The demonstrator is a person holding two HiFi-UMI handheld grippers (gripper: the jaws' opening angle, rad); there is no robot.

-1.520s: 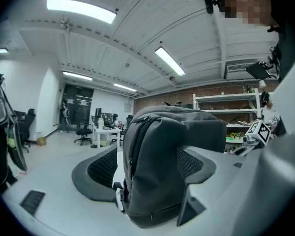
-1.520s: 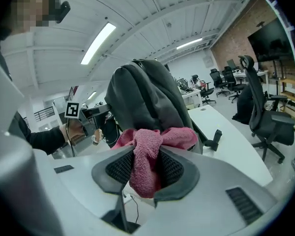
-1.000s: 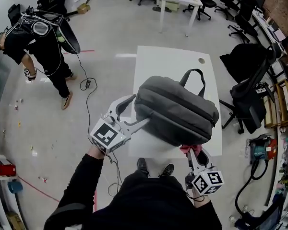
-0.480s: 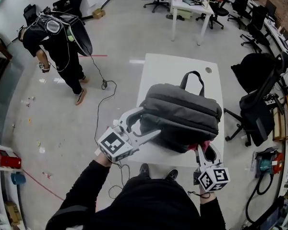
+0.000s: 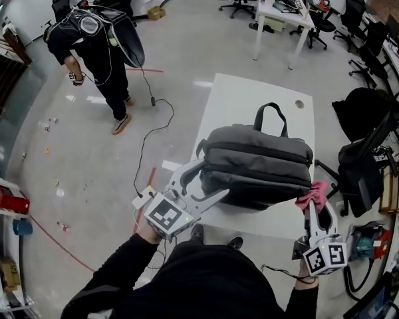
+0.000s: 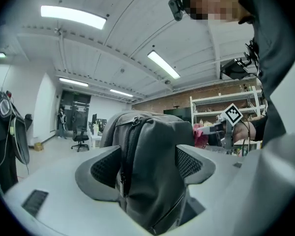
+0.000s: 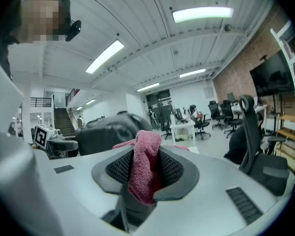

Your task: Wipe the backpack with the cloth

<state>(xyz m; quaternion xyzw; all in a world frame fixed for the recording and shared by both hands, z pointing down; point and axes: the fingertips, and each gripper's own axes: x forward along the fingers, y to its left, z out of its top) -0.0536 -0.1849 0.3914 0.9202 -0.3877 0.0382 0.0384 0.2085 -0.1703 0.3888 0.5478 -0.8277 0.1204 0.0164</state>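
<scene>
Backpack, the only one here, grey, lies on the white table with one end clamped between the jaws of the left claw. The right claw pinches the single pink cloth just beside the bag's near corner (touching or not, I can't tell). Beyond that claw stands one black chair; past the left claw are one person and a floor cable.

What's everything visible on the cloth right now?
Pink-red cloth, terry-looking, bunched and clamped between the right gripper's jaws, loose folds spilling above and below them. It is held up beside the near right corner of the grey backpack; whether it touches the backpack is unclear.
</scene>
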